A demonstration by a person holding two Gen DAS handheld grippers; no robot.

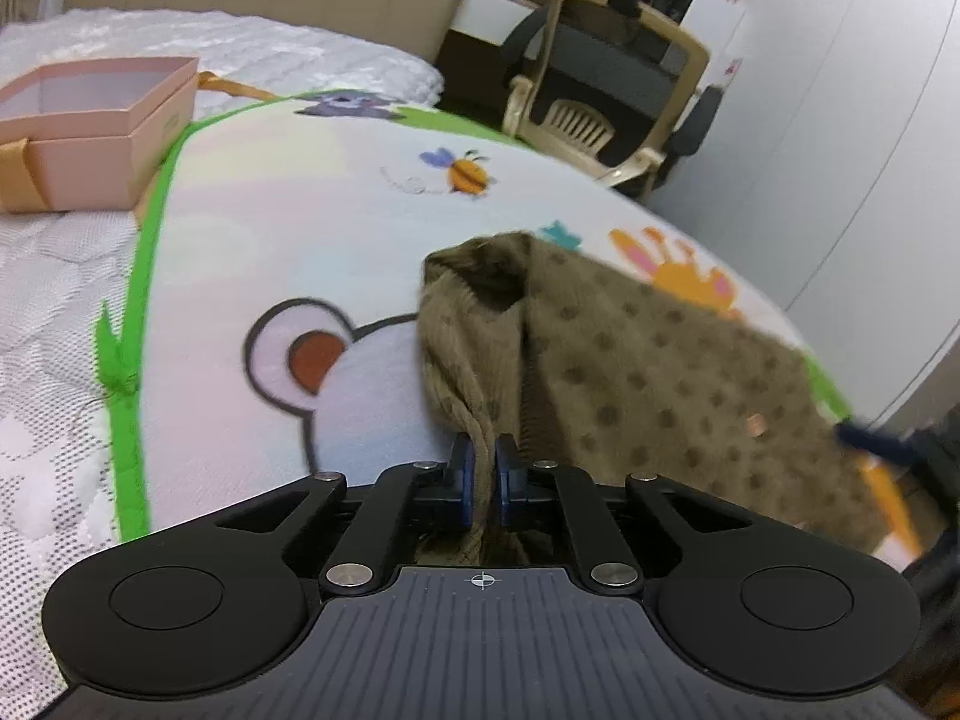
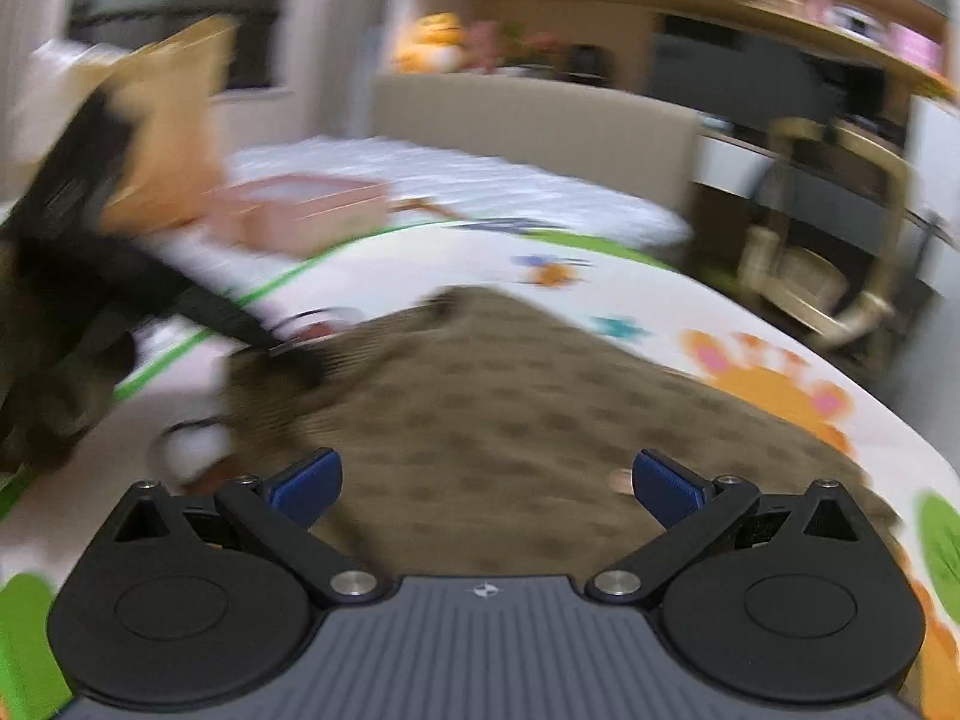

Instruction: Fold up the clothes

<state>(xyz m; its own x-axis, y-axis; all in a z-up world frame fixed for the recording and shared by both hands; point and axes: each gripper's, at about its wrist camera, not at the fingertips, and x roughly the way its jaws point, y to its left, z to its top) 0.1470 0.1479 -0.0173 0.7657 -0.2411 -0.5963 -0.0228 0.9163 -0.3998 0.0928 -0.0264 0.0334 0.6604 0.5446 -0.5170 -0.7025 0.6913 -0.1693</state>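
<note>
A brown dotted knit garment (image 1: pixel 648 372) lies on a cartoon-print play mat (image 1: pixel 312 222) on the bed. My left gripper (image 1: pixel 483 462) is shut on a bunched ribbed edge of the garment and holds it pulled toward the camera. In the right wrist view the same garment (image 2: pixel 510 420) spreads over the mat (image 2: pixel 690 312). My right gripper (image 2: pixel 486 483) is open and empty, its blue pads wide apart just above the garment's near part. The left gripper's black body (image 2: pixel 198 306) shows blurred at the left, at the garment's edge.
A pink open box (image 1: pixel 90 126) with a gold ribbon sits on the white quilt (image 1: pixel 54 372) at the far left. A beige and black office chair (image 1: pixel 606 78) stands beyond the bed's far edge. A white wall (image 1: pixel 840 120) runs on the right.
</note>
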